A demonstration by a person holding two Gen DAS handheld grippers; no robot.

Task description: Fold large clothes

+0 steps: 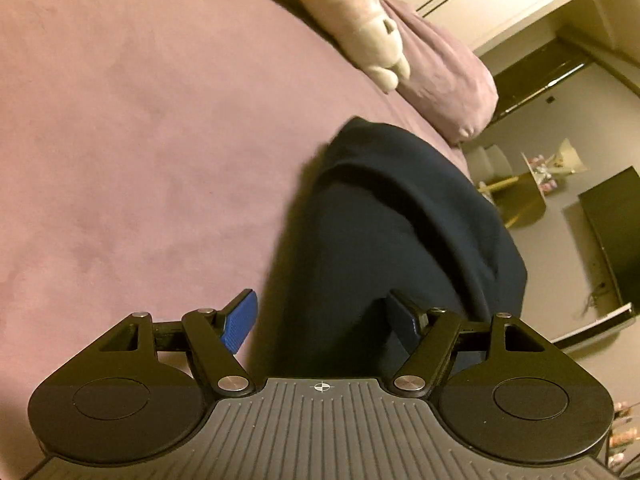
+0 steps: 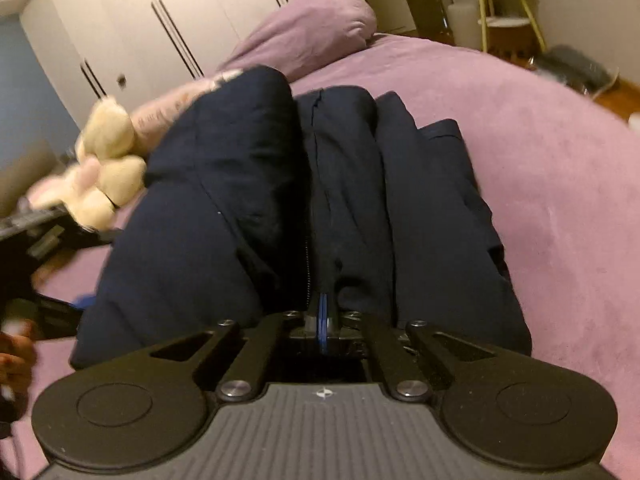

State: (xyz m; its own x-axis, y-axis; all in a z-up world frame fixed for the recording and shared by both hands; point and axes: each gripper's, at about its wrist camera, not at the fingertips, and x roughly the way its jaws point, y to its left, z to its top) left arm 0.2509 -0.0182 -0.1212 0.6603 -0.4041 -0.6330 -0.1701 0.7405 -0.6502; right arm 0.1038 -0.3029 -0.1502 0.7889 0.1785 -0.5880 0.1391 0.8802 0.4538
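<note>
While pinched, jacket (image 2: 248,184) between fingers (image 2: 322,322)

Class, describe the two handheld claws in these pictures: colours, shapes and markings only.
The left claw has black linkage arms with silver pivot bolts, ribbed blue fingertips, round black side discs and a ribbed grey body bearing a small white crosshair mark. The right claw looks identical. No cables or sleeves are visible.

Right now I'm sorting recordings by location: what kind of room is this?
Most likely a bedroom: a bed with a purple sheet, a matching pillow, plush toys, and white wardrobe doors behind.
</note>
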